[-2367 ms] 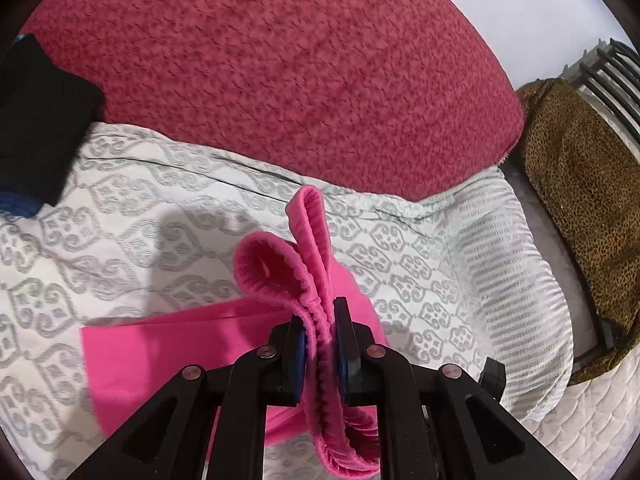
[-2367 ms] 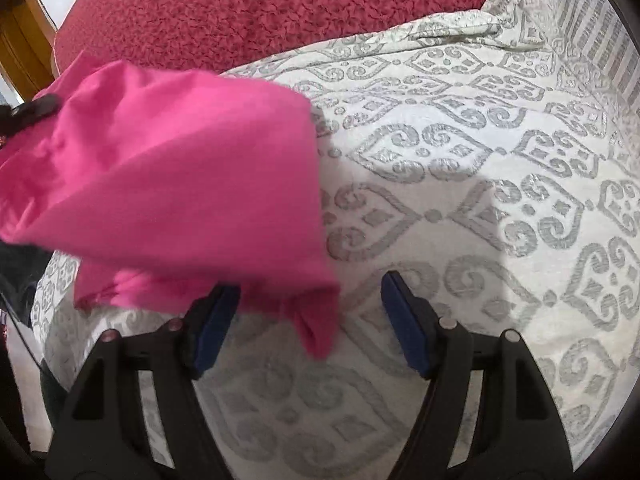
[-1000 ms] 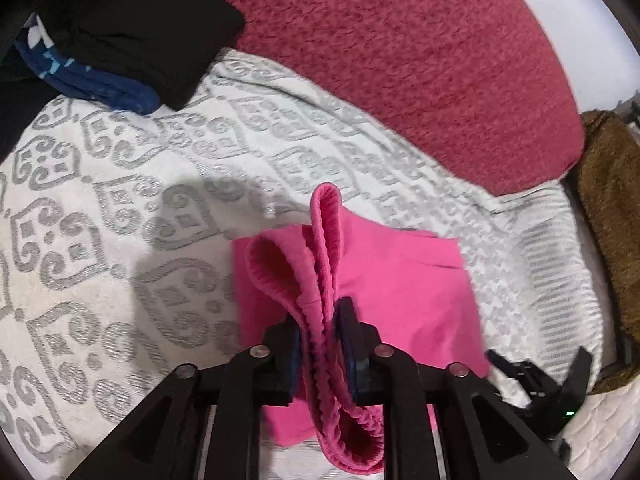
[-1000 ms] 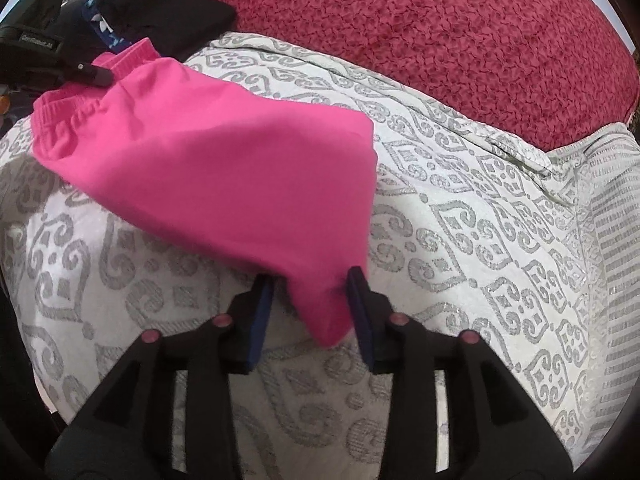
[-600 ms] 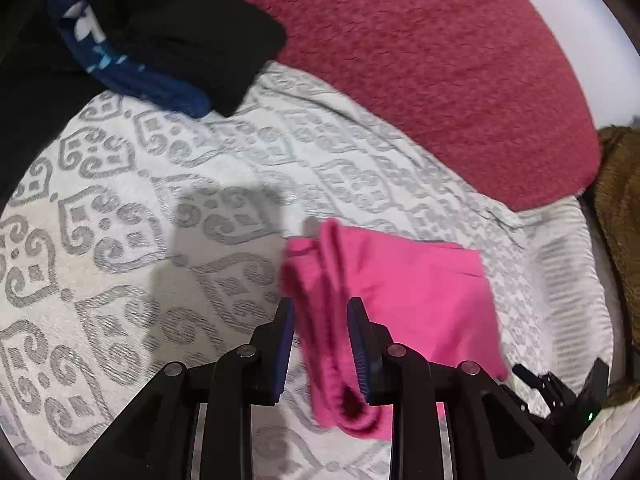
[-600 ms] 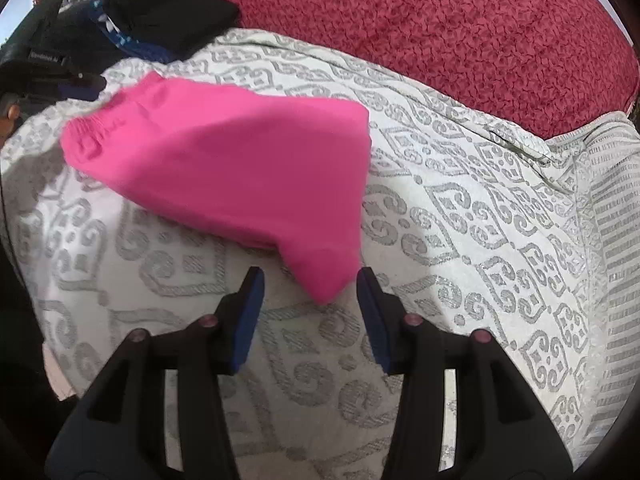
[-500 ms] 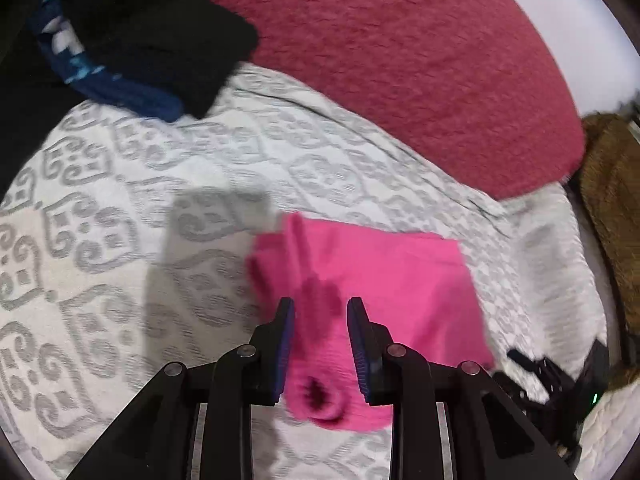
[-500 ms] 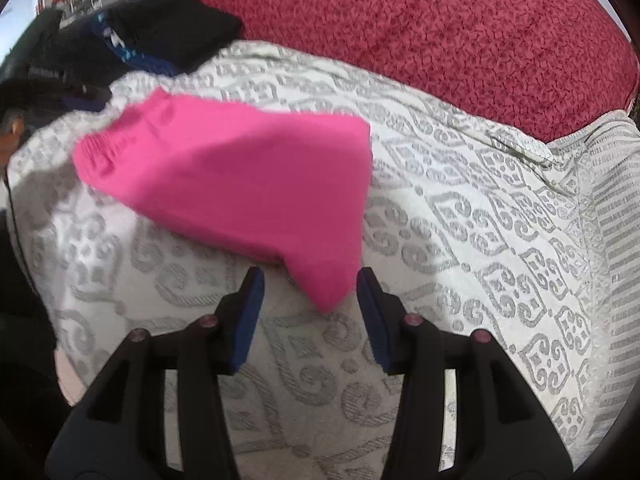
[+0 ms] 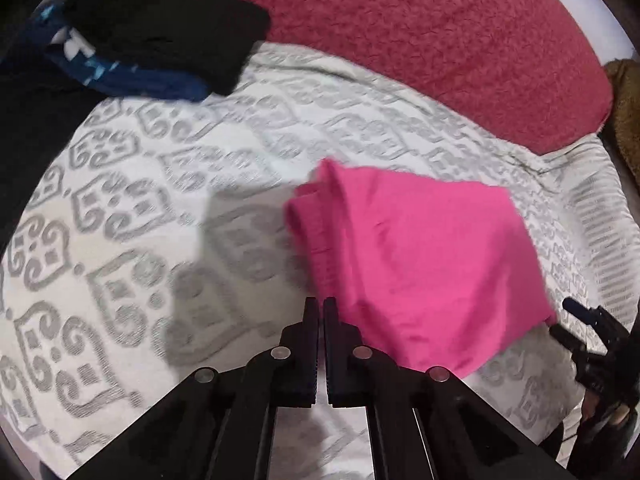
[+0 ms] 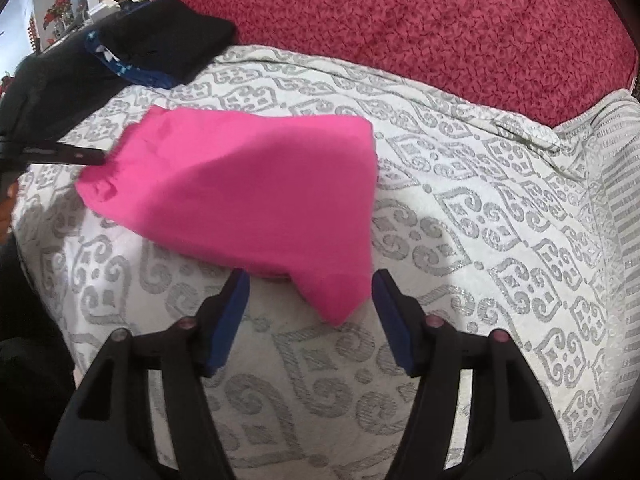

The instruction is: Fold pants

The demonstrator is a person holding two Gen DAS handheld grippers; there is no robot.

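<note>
The pink pants (image 9: 416,264) lie folded into a compact bundle on the white patterned bedspread (image 9: 160,208). My left gripper (image 9: 320,308) is shut and empty, just left of the bundle's near edge. In the right wrist view the pink pants (image 10: 248,184) lie flat, with one corner reaching toward my right gripper (image 10: 310,284). That gripper is open and empty, its jaws on either side of the corner without touching it. The left gripper's tip (image 10: 72,156) shows at the bundle's far left edge.
A dark red blanket (image 9: 420,40) covers the far side of the bed. A stack of black and blue folded clothes (image 9: 160,36) sits at the far left. A brown patterned fabric (image 9: 624,112) lies at the right edge. The right gripper (image 9: 592,340) shows at lower right.
Both grippers let go of the pink pants, which dropped onto the bedspread. My left gripper then shut empty and drew back left. My right gripper opened wide.
</note>
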